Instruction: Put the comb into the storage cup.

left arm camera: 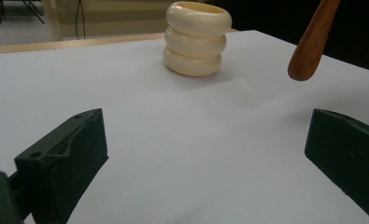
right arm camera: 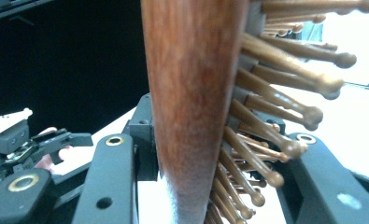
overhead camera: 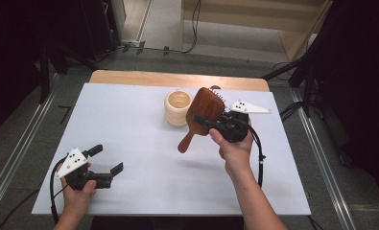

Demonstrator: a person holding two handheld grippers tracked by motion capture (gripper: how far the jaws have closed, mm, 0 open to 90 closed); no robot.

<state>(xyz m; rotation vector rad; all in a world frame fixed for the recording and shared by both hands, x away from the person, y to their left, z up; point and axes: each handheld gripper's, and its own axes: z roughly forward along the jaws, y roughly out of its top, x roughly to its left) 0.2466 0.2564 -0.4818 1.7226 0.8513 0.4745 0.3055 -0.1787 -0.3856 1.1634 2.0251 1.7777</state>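
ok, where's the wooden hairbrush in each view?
High view: hairbrush right of centre, lifted in the right gripper, beside the cream holder.
Left gripper view: its handle tip at upper right.
Right gripper view: fills the centre, bristles rightward.
Shared landmark: white table sheet.

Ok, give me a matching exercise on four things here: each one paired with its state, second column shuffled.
Things:
1. wooden hairbrush
2. cream ringed cup
3. left gripper
4. right gripper

States:
A. open, fingers spread, holding nothing
B. standing upright on the white table
C. lifted off the table, handle hanging down
D. shut on the brush head

Pairs: 1-C, 2-B, 3-A, 4-D
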